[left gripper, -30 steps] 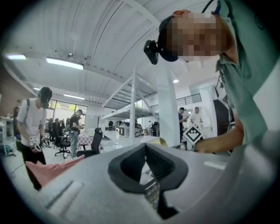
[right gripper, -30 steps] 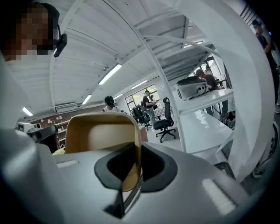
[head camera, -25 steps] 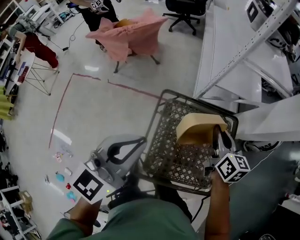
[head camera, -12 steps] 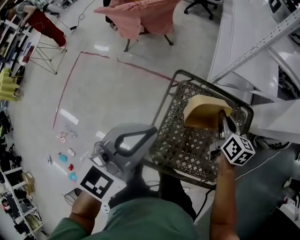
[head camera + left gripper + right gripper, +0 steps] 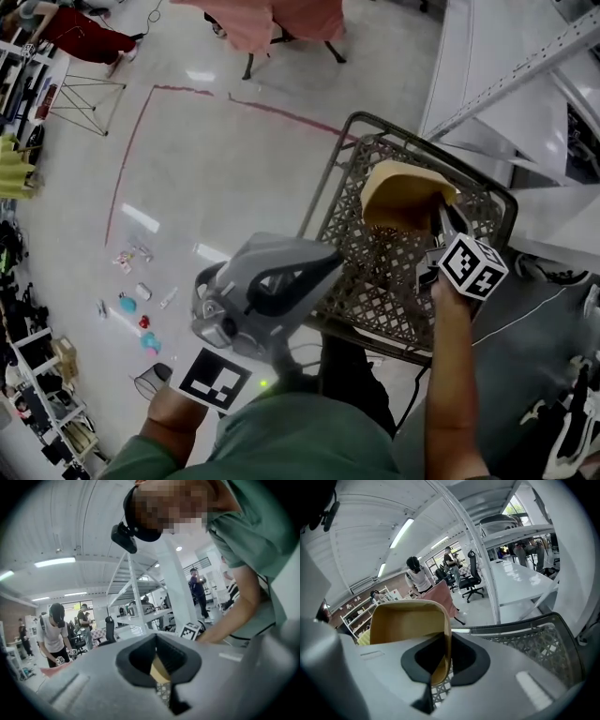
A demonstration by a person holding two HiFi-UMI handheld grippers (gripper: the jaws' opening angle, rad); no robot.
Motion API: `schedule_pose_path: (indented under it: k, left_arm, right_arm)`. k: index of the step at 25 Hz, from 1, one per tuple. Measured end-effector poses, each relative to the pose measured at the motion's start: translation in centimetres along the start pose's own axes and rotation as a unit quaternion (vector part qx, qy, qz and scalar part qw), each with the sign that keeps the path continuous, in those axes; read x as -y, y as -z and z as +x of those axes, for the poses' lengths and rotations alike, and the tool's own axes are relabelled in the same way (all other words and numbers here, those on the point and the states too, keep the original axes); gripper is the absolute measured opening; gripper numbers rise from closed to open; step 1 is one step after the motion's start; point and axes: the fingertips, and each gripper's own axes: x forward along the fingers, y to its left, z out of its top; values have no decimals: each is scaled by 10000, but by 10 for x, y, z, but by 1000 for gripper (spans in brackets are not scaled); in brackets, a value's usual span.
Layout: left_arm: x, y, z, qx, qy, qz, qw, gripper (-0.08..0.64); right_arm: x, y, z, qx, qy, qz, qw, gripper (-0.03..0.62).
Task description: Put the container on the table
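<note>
A tan, rounded container point(image 5: 398, 197) hangs tilted over the far right corner of a dark mesh basket point(image 5: 328, 202). My right gripper point(image 5: 439, 208) is shut on its right wall. In the right gripper view the container's thin wall point(image 5: 405, 623) stands between the black pads, with the basket's rim point(image 5: 543, 639) to the right. I cannot tell whether the container rests on the basket's mesh. My left gripper point(image 5: 330, 264) is shut with nothing in it, its tips over the basket's near left rim. Past its jaws in the left gripper view, a sliver of the container point(image 5: 158, 671) shows.
The basket stands on a pale floor marked with a red tape line point(image 5: 131, 150). A white table with a metal frame point(image 5: 487, 66) runs along the upper right. A pink-draped chair point(image 5: 281, 14) stands at the top, and small items point(image 5: 131, 300) lie on the floor at left.
Both grippers have come lower. The right one still carries the container over the basket's far right corner. The left gripper has rolled and moved closer to the basket's near left rim.
</note>
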Motion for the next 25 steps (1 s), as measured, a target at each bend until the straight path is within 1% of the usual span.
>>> schedule_pose_path:
  k: [6, 13, 25]
  left_arm:
    - [-3, 26, 22, -55, 72, 67, 9999, 2]
    - [-6, 47, 36, -125, 117, -20, 9999, 2]
    - [-8, 83, 35, -246, 144, -149, 9995, 2]
  right_arm:
    - [28, 11, 40, -137, 174, 105, 9997, 28]
    - [52, 34, 76, -440, 387, 305, 9978, 28]
    - [79, 80, 127, -1012, 677, 623, 9906, 28]
